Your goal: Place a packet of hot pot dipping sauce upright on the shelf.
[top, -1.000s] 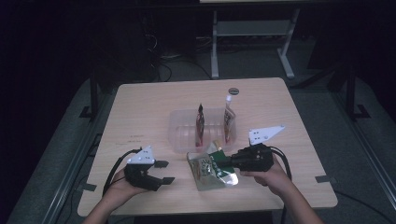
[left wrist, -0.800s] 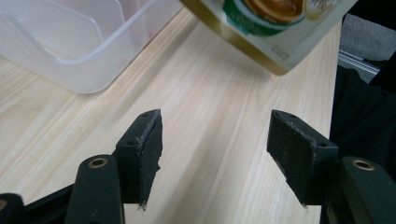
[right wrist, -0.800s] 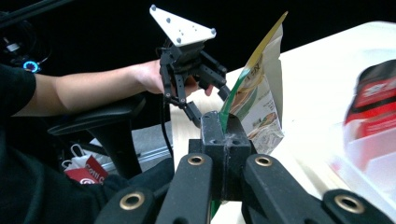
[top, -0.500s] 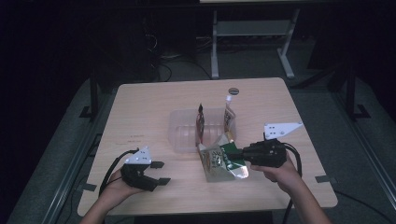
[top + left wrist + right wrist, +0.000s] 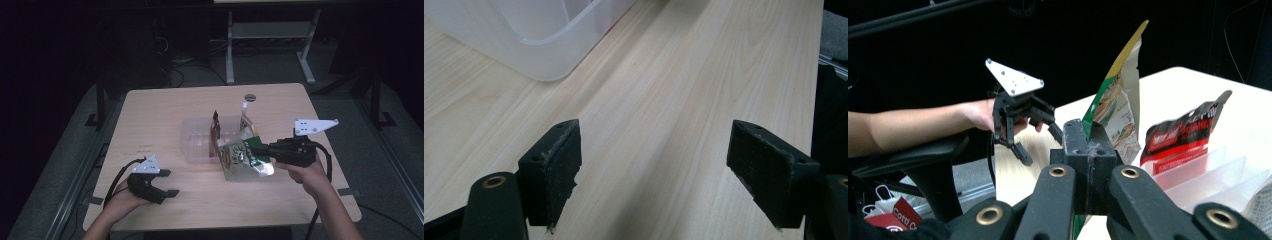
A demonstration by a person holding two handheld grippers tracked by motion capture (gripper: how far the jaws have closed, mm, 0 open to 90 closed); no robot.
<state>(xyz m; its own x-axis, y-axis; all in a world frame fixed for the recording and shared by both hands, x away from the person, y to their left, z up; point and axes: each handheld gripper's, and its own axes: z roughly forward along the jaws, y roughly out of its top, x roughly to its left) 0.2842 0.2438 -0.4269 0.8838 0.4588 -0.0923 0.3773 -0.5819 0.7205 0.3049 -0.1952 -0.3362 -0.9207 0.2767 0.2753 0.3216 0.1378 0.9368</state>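
My right gripper [image 5: 260,149] is shut on the edge of a green and white snack bag [image 5: 240,159] and holds it above the table, against the near right side of a clear plastic bin [image 5: 197,145]. In the right gripper view the bag [image 5: 1118,95] stands up from the closed jaws of that gripper [image 5: 1090,145]. A dark red packet [image 5: 216,126] stands in the bin. My left gripper [image 5: 167,182] rests near the front left of the table. It is open, its jaws have just been opening, and nothing lies between them [image 5: 659,165].
A pouch with a white cap [image 5: 245,116] stands at the bin's far right. A small dark round object [image 5: 250,97] lies near the table's far edge. The bin's corner [image 5: 539,50] lies ahead of the left gripper. A dark floor surrounds the wooden table [image 5: 150,115].
My right gripper has risen and moved right and farther from me with the snack bag, which has left the table. The left gripper's jaws stand wider; that hand has stayed in place.
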